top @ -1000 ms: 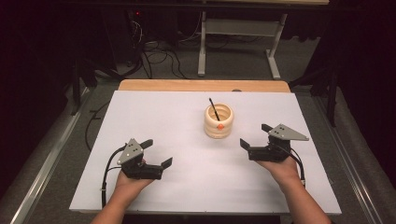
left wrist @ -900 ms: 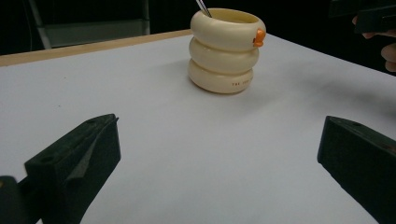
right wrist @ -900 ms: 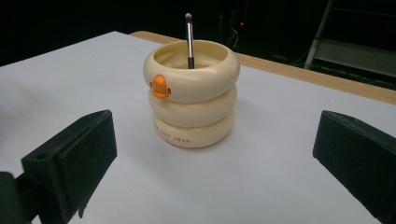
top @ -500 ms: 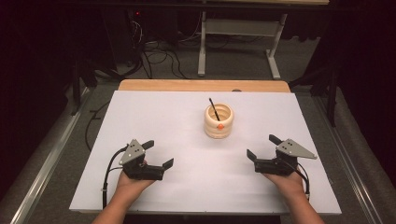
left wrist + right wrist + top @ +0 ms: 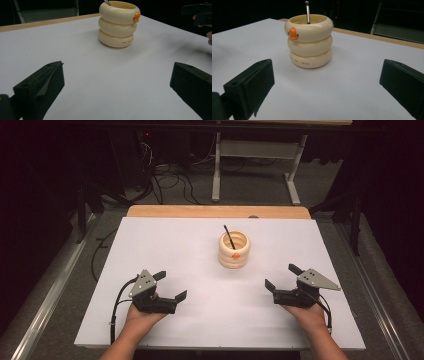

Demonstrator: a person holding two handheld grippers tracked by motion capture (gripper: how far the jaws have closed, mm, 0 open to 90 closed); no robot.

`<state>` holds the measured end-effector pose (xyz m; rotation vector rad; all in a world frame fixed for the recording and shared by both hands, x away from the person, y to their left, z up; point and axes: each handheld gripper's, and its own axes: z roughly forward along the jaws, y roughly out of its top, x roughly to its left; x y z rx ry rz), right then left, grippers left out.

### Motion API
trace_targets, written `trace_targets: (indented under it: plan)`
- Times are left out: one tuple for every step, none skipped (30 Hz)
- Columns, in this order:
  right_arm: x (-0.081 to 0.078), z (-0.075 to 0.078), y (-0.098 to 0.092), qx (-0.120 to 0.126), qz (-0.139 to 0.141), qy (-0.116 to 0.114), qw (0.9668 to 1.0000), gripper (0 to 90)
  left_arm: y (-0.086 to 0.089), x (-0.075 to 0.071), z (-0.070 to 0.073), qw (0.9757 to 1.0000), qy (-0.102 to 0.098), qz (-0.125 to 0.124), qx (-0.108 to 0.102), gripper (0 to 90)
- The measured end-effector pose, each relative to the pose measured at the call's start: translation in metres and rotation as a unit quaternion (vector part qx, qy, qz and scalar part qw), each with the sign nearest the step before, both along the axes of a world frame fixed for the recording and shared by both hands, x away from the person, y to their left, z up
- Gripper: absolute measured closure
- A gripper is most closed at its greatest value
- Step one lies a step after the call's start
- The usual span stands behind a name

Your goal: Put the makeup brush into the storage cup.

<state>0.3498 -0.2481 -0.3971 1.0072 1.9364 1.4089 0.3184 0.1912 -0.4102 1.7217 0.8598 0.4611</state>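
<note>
Grippers sit low at the near edge of the white table [image 5: 175, 240], one in each hand. On the left, the left gripper [image 5: 170, 286] has its jaws spread wide with nothing between them. Midway and farther back stands a cream ringed holder [image 5: 233, 250] with an orange duck knob, upright, a thin dark brush [image 5: 229, 236] leaning inside it. To the right, the right gripper [image 5: 281, 276] is likewise spread and empty, well apart from the holder.
</note>
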Motion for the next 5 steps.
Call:
trace_targets:
  plan:
    - [0.0000,0.0001,0.0001,0.001,-0.001,0.002,1.0000,1.1,0.0003,0.0001,0.0000,1.0000,0.000,0.000,0.000,0.0]
    - [0.0004,0.0002,-0.0001,0.000,0.000,0.000,1.0000,1.1,0.0004,0.0002,0.0000,1.0000,0.001,0.000,0.000,0.0]
    - [0.0006,0.0003,-0.0003,0.001,0.000,-0.001,1.0000,1.1,0.0004,0.0003,-0.0001,1.0000,0.001,0.001,0.001,0.0]
    - [0.0008,0.0004,-0.0004,0.002,0.000,0.000,1.0000,1.1,0.0004,0.0004,-0.0001,1.0000,0.001,0.001,0.001,0.0]
    - [0.0011,0.0005,-0.0007,0.001,0.001,-0.001,1.0000,1.1,0.0004,0.0004,-0.0001,1.0000,0.001,0.001,0.001,0.0]
